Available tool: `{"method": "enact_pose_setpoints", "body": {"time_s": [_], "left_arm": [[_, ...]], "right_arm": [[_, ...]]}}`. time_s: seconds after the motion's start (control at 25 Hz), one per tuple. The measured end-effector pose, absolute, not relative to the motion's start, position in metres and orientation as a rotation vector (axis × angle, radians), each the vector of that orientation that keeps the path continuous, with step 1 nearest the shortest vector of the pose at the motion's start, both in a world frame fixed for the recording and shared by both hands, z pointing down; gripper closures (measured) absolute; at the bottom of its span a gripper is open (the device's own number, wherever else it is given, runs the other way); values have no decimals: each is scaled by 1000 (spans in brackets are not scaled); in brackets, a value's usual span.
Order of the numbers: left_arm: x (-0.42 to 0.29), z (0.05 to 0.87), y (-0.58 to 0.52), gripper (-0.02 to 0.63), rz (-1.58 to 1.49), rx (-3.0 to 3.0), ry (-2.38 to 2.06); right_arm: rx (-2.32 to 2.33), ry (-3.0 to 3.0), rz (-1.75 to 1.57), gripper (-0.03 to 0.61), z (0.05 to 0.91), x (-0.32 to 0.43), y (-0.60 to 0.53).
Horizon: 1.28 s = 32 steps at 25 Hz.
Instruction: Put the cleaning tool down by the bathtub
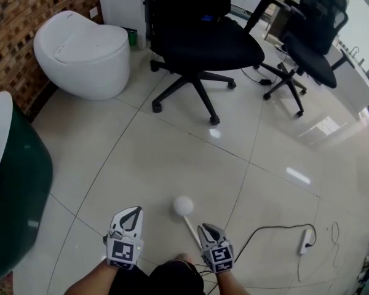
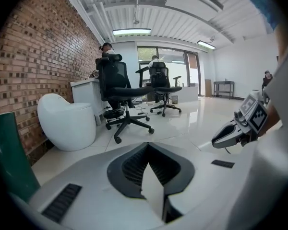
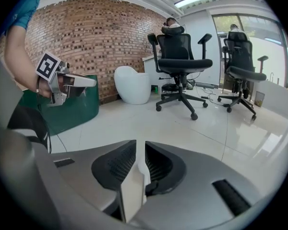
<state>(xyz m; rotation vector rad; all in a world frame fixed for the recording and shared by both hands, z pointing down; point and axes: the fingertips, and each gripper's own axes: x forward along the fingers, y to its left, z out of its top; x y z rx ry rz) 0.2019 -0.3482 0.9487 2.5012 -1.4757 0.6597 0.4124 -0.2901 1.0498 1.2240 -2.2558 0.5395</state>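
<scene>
The cleaning tool [image 1: 183, 205] has a white ball head that rests low over the tiled floor; its pale handle [image 1: 192, 230] runs back along the left side of my right gripper [image 1: 208, 226]. The right gripper [image 3: 140, 143] shows a narrow gap between its jaws, and I see nothing pressed between the pads. My left gripper [image 1: 135, 209] hovers to the left of the ball, its tips meeting [image 2: 148, 145] with nothing in them. The dark green bathtub [image 1: 18, 183] with a white rim stands at the far left, an arm's length from the tool. The ball shows in neither gripper view.
A white egg-shaped toilet [image 1: 86, 51] stands against the brick wall beyond the bathtub. Two black office chairs [image 1: 203, 35] on castors occupy the far floor. A black cable [image 1: 270, 228] and a white power strip [image 1: 305, 239] lie on the tiles to the right.
</scene>
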Motion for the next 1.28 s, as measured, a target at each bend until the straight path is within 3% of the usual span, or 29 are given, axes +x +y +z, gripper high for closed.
{"method": "enact_pose_setpoints", "body": {"time_s": [0.44,0.8,1.28], "left_arm": [[236,1059,-341,609,679,2506,-1329],[256,1095,-356,609,702,2541,-1255],[263,1122,-370,609,644,2504,-1219]], "right_arm": [[1164,-2154,566,474,1179,417,-285],[1031,-2000,639,472,1290,434,-263],[881,-1893,677,472,1365,427,-247]]}}
